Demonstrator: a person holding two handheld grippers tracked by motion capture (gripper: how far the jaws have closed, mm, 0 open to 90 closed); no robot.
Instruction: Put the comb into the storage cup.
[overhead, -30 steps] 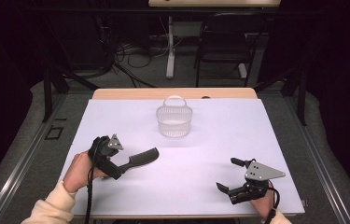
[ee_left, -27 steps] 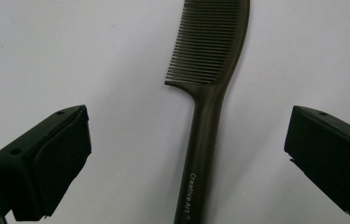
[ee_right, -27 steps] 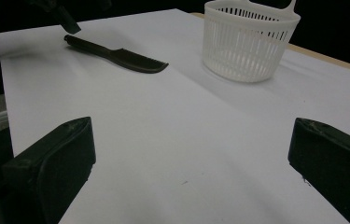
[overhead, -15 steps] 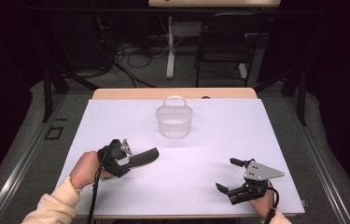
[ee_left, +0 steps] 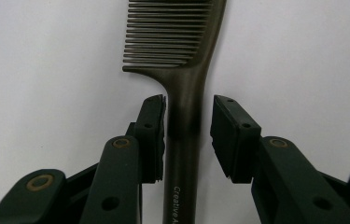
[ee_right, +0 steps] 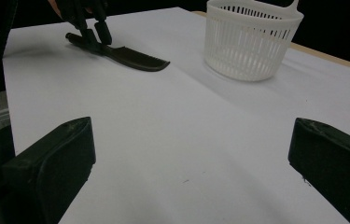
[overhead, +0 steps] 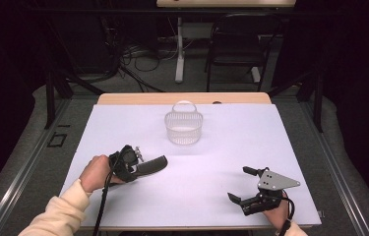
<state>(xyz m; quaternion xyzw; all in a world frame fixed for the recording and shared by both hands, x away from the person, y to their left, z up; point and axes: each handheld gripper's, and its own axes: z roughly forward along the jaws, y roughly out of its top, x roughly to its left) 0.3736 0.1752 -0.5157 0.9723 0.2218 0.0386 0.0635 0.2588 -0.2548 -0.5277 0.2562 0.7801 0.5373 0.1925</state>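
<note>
Left gripper (ee_left: 187, 116) straddles comb (ee_left: 182, 70), seemingly ungripped; right gripper (overhead: 245, 184) released over white table (overhead: 221, 142).

The comb (ee_left: 186, 116) carries the one piece of readable text: small pale letters run along its dark handle, reading "Creative A" before the bottom of the left gripper view cuts the rest off. No other words, numbers or signs can be read.

The dark comb (ee_left: 186, 84) lies flat on my white surface (overhead: 231, 147), its handle between the jaws of my left tool (ee_left: 189, 135), teeth end pointing away. Beyond it the white slatted basket (overhead: 184, 128) stands upright near the far edge.
</note>
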